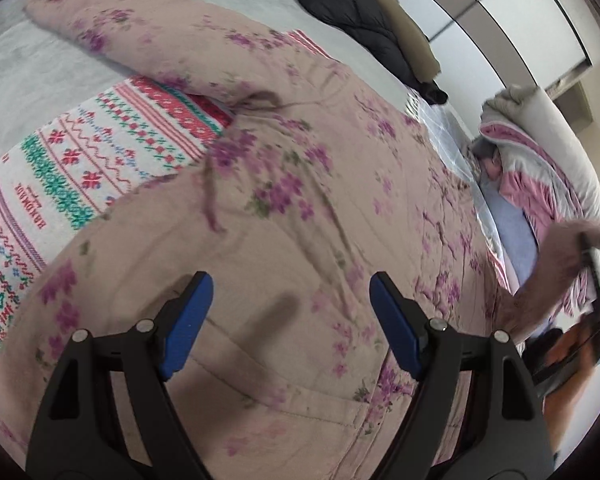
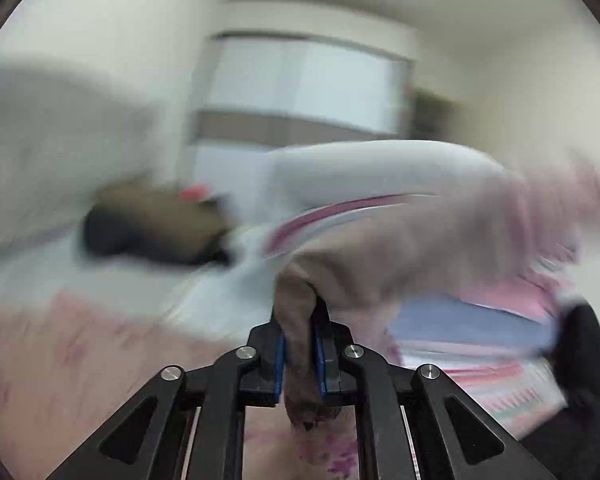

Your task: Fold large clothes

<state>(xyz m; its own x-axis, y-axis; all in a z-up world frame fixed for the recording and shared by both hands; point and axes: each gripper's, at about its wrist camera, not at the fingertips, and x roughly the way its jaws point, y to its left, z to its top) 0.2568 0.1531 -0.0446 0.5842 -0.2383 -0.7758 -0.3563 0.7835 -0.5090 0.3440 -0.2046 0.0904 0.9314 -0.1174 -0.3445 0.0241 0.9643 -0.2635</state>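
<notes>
At the bed's near edge: floral robe [image 1: 300, 200] beneath spread, empty left gripper [image 1: 291, 320]; right gripper [image 2: 300, 354] clamped on its lifted hem.

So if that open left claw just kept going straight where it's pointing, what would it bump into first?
Most likely the pink floral garment spread on the bed: the left gripper points down at it, jaws open, nothing between them. Depth is hard to judge.

- Left gripper [image 1: 290, 300]: black angular linkage arms, silver round pivot pins, blue flat pads [image 1: 190, 320] on the fingers.
- Right gripper [image 2: 300, 354]: same black linkage, silver pins, blue pads [image 2: 279, 364], triangular cut-outs in outer arms.
</notes>
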